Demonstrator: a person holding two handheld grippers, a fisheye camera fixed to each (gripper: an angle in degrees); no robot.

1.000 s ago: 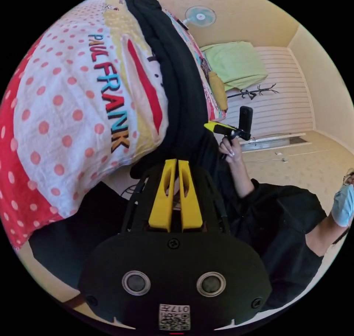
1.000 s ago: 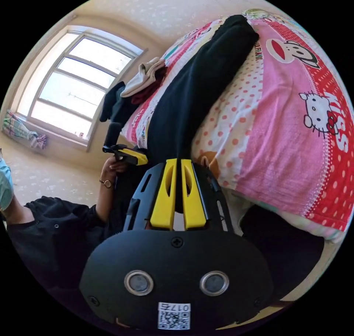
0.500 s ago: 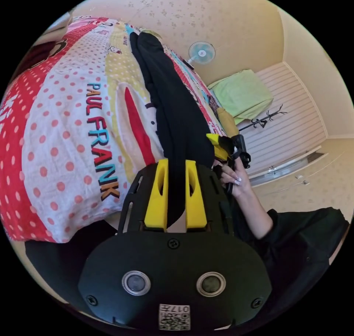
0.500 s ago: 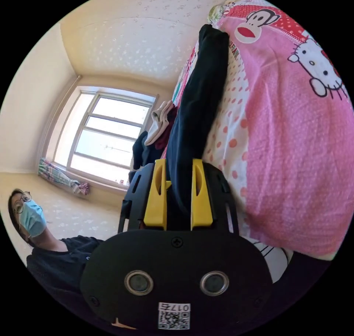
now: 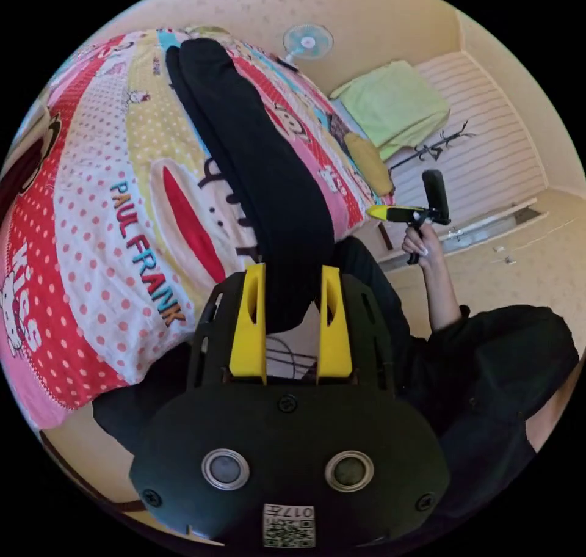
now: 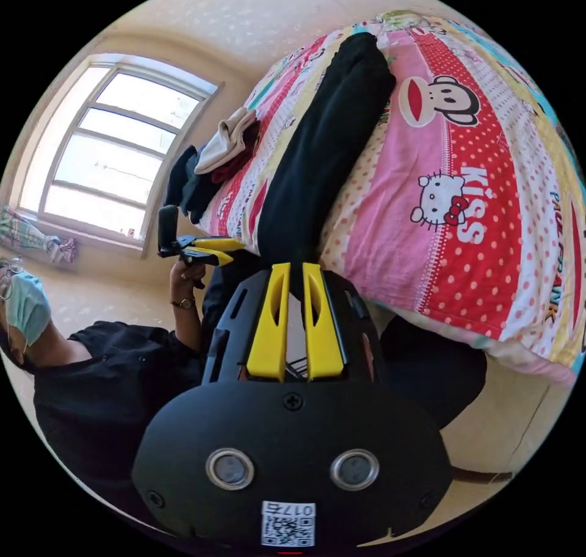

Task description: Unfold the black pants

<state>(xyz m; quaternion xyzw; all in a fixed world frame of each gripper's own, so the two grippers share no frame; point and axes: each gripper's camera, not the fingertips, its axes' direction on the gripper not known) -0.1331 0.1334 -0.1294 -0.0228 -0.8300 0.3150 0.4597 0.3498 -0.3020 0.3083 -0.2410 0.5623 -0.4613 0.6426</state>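
Soft, light, floppy black pants (image 5: 262, 178) along the bed (image 5: 91, 215). Left tool (image 5: 292, 270) spread wide around the end hanging off the bed. Right tool (image 6: 296, 268) clenched (cloth inside? cannot tell). Best grabbed there.

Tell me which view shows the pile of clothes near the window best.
The right gripper view: the pile of clothes sits on the bed's far edge, a beige piece atop dark ones. The left gripper view faces the fan side of the room instead.

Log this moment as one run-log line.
black pants: lengthwise on cartoon bedspread, near end over edge | left gripper: open, straddling pants | right gripper: shut on black pants
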